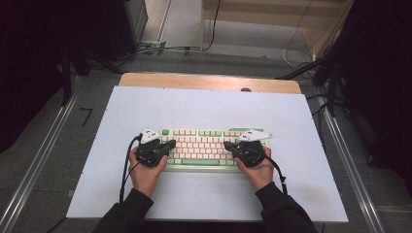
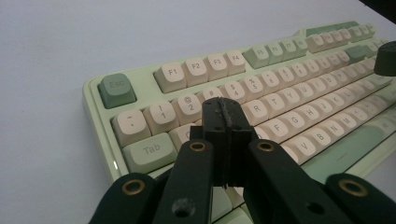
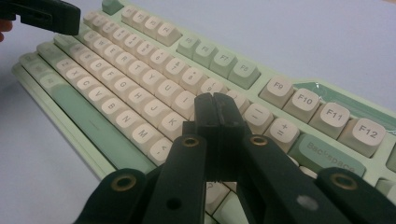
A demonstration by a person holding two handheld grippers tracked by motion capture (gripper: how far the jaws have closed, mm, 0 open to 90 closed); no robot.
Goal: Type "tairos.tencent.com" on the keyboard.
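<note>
Keyboard (image 1: pixel 210 147) work looks barely begun, going by how both tools sit. The left hand-held gripper (image 1: pixel 171 144) has its jaws pressed together with nothing between them, the tip poised over the left end of the keys, near the number row and Tab (image 2: pixel 150 150) in the left gripper view; whether it touches a cap I cannot tell. The right hand-held gripper (image 1: pixel 227 145) is likewise pressed together and empty, its tip over the right part of the letter block, short of Backspace (image 3: pixel 328 153). Each is held in a hand (image 1: pixel 145 175) coming from the near edge. The pale green and cream keyboard lies flat and square near the middle of the white tabletop (image 1: pixel 204 109), slightly toward the near side. No key looks pushed down, so any typing or pressing appears yet to come.
</note>
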